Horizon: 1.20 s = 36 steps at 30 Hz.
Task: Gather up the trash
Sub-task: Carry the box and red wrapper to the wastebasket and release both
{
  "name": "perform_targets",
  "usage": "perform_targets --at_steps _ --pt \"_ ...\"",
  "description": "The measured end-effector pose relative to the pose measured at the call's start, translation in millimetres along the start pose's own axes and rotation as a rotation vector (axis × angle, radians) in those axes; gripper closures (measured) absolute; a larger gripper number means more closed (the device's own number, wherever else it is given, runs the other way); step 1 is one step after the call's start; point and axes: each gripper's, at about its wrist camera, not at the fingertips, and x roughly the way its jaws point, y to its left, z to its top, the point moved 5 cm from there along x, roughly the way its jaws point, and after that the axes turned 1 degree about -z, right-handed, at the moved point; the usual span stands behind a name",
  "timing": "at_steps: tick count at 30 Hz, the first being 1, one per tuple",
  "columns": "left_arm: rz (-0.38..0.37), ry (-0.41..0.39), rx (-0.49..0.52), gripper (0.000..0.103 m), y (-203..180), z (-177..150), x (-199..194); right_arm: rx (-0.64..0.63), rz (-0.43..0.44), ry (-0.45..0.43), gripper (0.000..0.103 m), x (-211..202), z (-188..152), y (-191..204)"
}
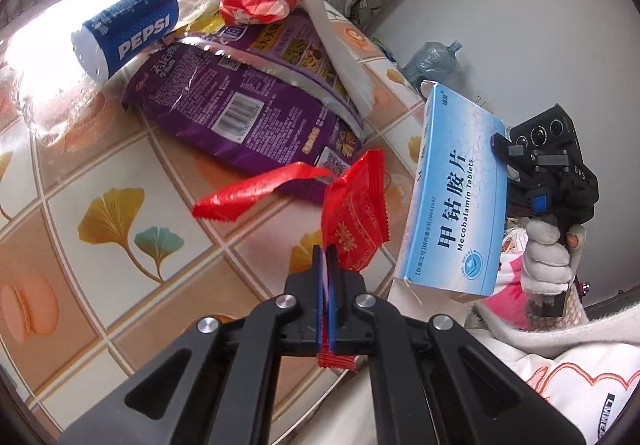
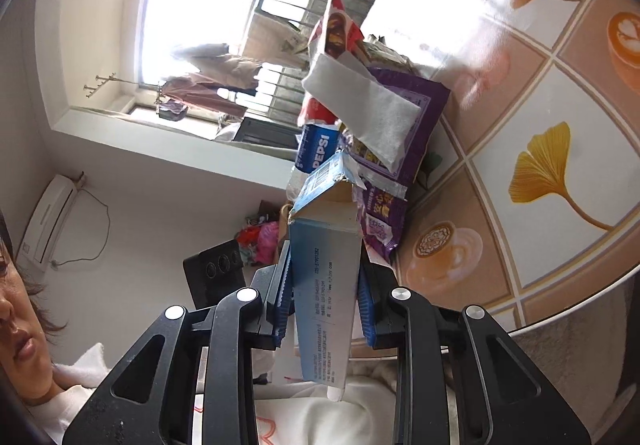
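In the left wrist view, your left gripper point(image 1: 329, 251) is clamped on a red wrapper point(image 1: 354, 223), its jaws closed tight on the foil, which sticks up above the table point(image 1: 60, 181). A second red scrap point(image 1: 256, 191) lies against the purple bag point(image 1: 248, 113); a Pepsi bottle point(image 1: 124, 31) rests on the pile behind it. To the right, your gloved hand point(image 1: 548, 257) holds the right gripper, gripping a blue box point(image 1: 456, 197) off the table's edge. In the right wrist view, your right gripper point(image 2: 325, 285) pinches that box point(image 2: 324, 285) by its narrow sides, flap open, in front of the bag point(image 2: 404, 125), bottle point(image 2: 316, 149) and table point(image 2: 520, 117).
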Motion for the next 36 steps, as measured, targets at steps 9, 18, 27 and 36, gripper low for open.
perform_targets --at_steps 9,18,27,36 --pt "-0.067 -0.052 0.189 0.102 -72.3 92.0 9.9 -0.049 -0.078 -0.310 0.077 -113.6 38.2 0.4" --pt "-0.080 0.018 0.359 0.102 -209.9 220.8 142.7 0.066 -0.482 -0.698 0.076 -248.9 89.4 -57.0" --pt "-0.047 0.187 0.436 0.102 -297.7 266.7 314.7 0.265 -0.744 -0.875 0.075 -303.2 140.2 -174.7" --pt "0.003 0.215 0.469 0.049 -306.5 272.3 410.6 0.445 -0.856 -0.828 0.049 -305.7 153.9 -297.7"
